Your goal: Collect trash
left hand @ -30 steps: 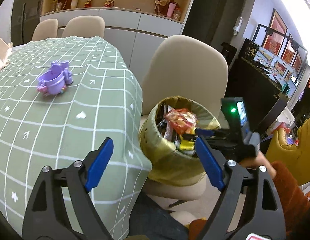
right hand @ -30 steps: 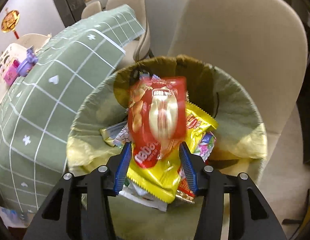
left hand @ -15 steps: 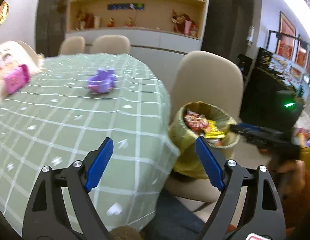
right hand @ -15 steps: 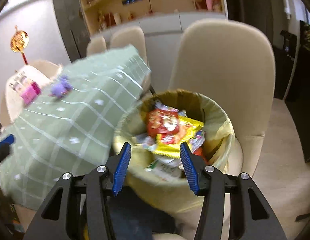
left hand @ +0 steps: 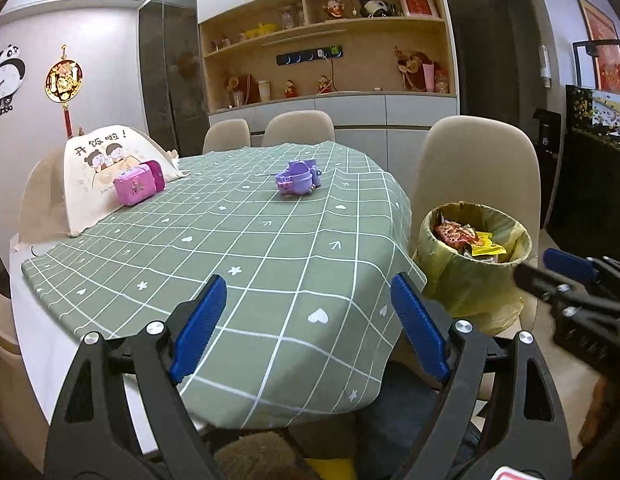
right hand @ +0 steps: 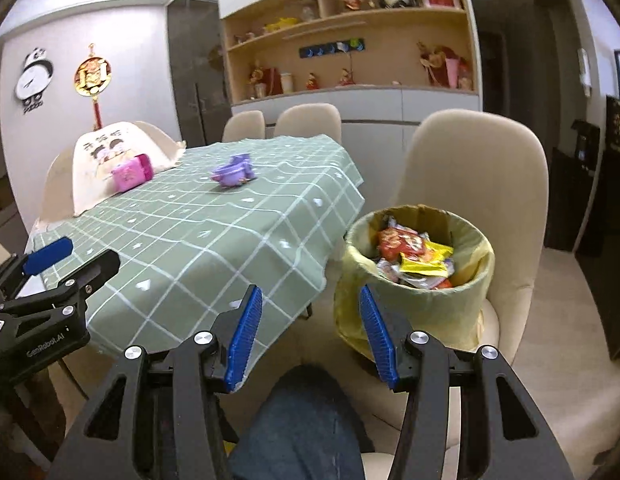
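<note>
A bin with a yellow liner [left hand: 465, 284] [right hand: 413, 300] stands on a beige chair seat beside the table. It is filled with snack wrappers [right hand: 413, 252], a red one and a yellow one on top [left hand: 465, 236]. My left gripper [left hand: 310, 328] is open and empty, held low over the near table edge. My right gripper [right hand: 310, 328] is open and empty, pulled back from the bin, which lies ahead to its right. Each gripper shows at the edge of the other's view.
The table has a green checked cloth [left hand: 250, 248]. On it sit a purple toy [left hand: 298, 178] [right hand: 232, 172], a pink box [left hand: 136, 188] and a mesh food cover [left hand: 86, 184]. Beige chairs [right hand: 481, 168] ring the table. A shelf cabinet [left hand: 329, 40] stands behind.
The red wrapper left my right gripper and now lies in the bin. Both grippers drew back and away from the bin; the view widened to the whole table.
</note>
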A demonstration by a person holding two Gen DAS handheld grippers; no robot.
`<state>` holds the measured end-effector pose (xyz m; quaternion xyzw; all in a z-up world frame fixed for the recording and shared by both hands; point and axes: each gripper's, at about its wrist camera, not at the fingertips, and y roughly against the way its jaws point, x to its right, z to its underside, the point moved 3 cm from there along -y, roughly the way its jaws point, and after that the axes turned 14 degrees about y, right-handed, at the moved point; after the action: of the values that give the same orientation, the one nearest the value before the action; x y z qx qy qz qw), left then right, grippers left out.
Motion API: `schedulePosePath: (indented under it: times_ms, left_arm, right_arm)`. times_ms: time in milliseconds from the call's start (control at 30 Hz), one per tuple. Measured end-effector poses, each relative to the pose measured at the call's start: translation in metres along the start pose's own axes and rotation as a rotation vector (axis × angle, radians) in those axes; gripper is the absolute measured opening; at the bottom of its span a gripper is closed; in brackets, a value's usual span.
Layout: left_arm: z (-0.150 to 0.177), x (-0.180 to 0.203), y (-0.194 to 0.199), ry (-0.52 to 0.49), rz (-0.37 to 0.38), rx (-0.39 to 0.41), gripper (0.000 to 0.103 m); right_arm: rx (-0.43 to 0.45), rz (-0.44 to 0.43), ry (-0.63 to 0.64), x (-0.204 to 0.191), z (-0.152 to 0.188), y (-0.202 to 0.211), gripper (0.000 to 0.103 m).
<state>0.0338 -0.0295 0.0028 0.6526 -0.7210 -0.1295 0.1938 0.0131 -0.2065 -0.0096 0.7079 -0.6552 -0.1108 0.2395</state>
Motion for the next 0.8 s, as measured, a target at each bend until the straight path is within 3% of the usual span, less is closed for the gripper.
schedulePosePath:
  times_ms: [233,800]
  left_arm:
    - [0.008,-0.02,-0.005,0.065,-0.045,-0.061,0.08]
    - [0.012,-0.022,-0.007,0.074,-0.042,-0.076,0.08]
  right_arm:
    - [-0.004,0.013,0.026,-0.016,0.003,-0.001,0.048]
    - [-0.005,0.021,0.019,-0.014,0.003,-0.001,0.048]
